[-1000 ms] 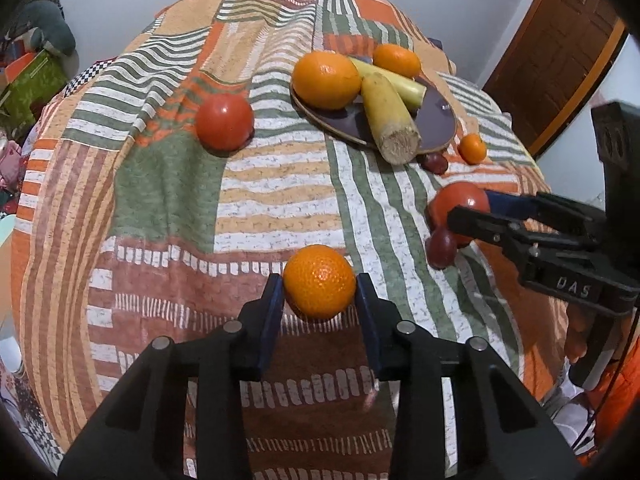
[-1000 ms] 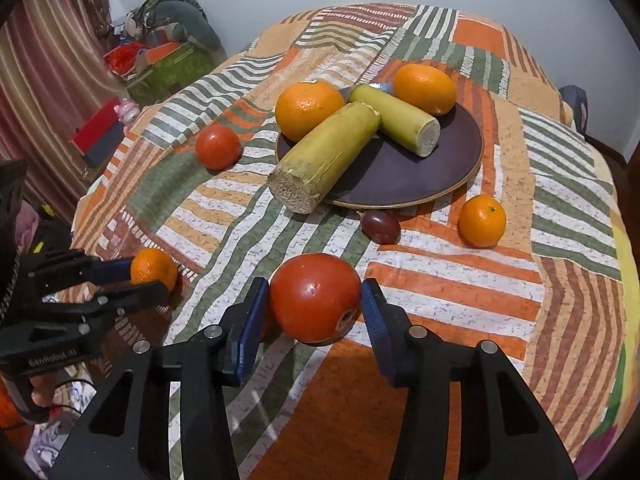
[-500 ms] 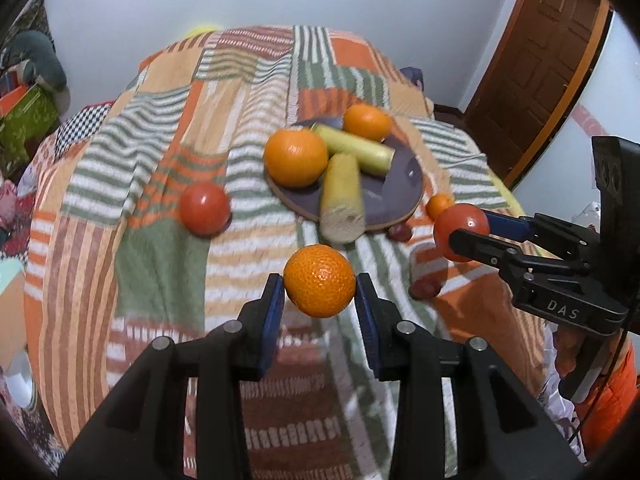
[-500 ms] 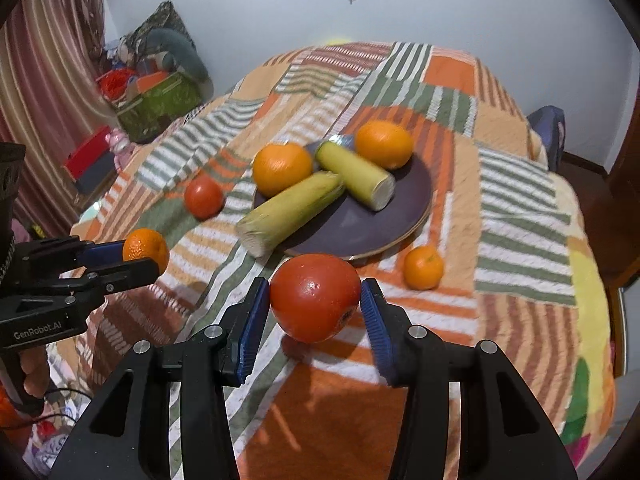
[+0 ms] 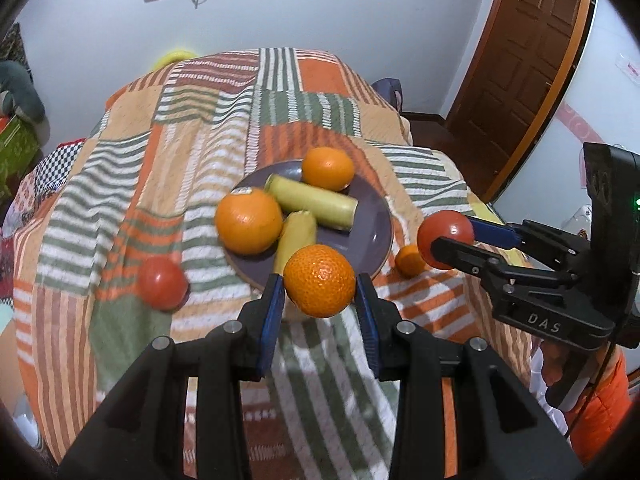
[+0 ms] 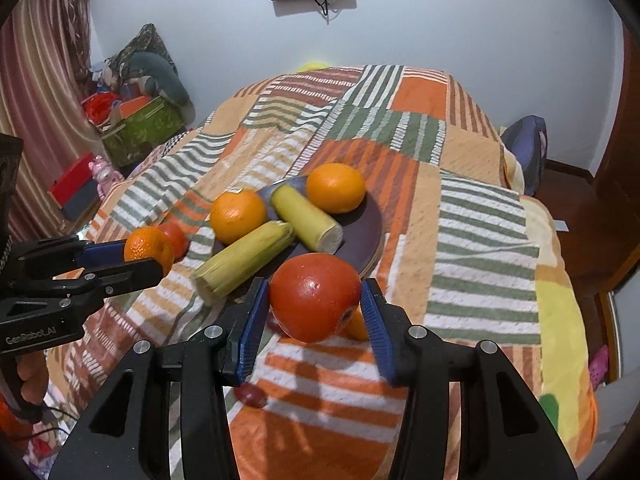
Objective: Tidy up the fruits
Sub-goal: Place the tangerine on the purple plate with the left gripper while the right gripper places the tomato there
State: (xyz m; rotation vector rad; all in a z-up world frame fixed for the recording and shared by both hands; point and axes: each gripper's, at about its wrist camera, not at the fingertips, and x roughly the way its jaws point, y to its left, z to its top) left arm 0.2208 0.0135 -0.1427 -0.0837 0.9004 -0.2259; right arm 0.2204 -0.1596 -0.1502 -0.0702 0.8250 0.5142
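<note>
My left gripper (image 5: 320, 286) is shut on a small orange (image 5: 319, 281), held in the air in front of the dark plate (image 5: 376, 224). The plate carries two oranges (image 5: 249, 220) and two pale green-yellow stalk pieces (image 5: 316, 201). My right gripper (image 6: 316, 300) is shut on a red tomato (image 6: 315, 295), raised above the bedspread just right of the plate (image 6: 370, 220). Each gripper shows in the other's view: the right gripper (image 5: 446, 240) at the right, the left gripper (image 6: 149, 254) at the left. A second tomato (image 5: 162, 283) lies left of the plate.
A small orange (image 5: 409, 260) lies right of the plate, and a dark red plum (image 6: 251, 395) sits on the patchwork bedspread (image 6: 480, 240) under my right gripper. Boxes and toys (image 6: 136, 120) are stacked by the curtain at left. A wooden door (image 5: 520, 60) stands at right.
Both grippers have risen from the bedspread with their fruits and now hang higher, closer to the plate. The plums that lay near the right gripper have dropped below it.
</note>
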